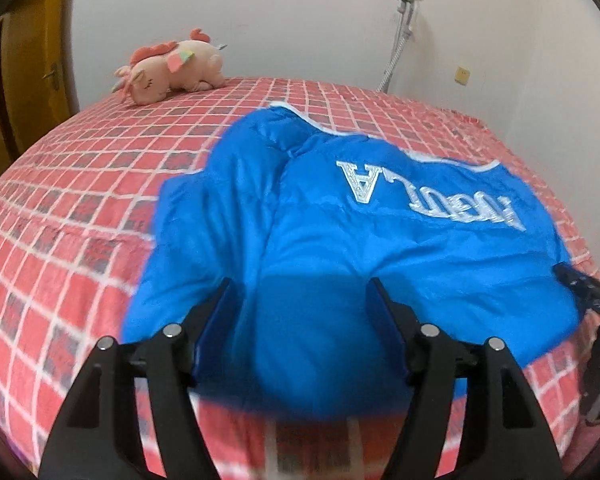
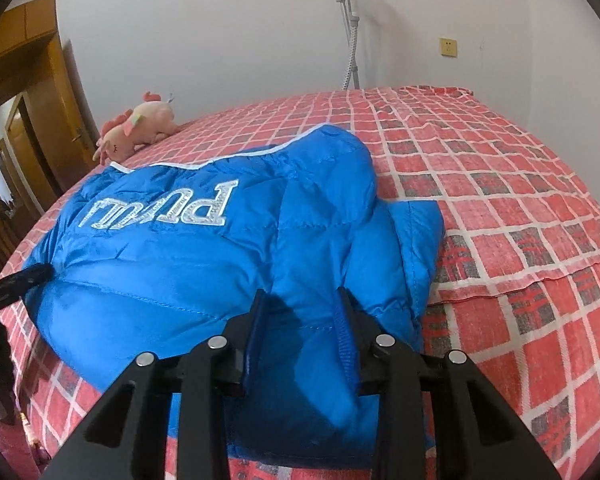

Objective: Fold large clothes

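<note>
Jacket: one blue puffer jacket [image 1: 340, 240] lies spread on the bed, silver lettering facing up, white-piped hem toward the wall at 12 o'clock, near edge bunched right under both tools.
Bed: one bed with a red checked cover [image 1: 80, 208]; open cover runs wide at 9 o'clock in the left view and at 3 o'clock in the right view.
Edges: the near edge of the bed sits at 6 o'clock in both views; the far edge meets the wall at 12 o'clock.
Left gripper: the left gripper [image 1: 300, 300] stands wide, and blue fabric bulges between its fingers; whether the pads press on it I cannot tell.
Right gripper: the right gripper [image 2: 300, 308] is set narrower, a fold of the jacket pinched up between its fingers [image 2: 344, 320].
Tools counted: two, one at each near corner of the jacket, each showing as a black shape at the edge of the other's view.
Around: one pink plush toy [image 1: 172, 68] at 11 o'clock, well apart from the jacket.
Wall: one grey crutch [image 2: 350, 20] leans there at 12 o'clock; one yellow socket [image 2: 448, 46] at 1 o'clock; wooden door [image 1: 32, 60] at 10 o'clock.
</note>
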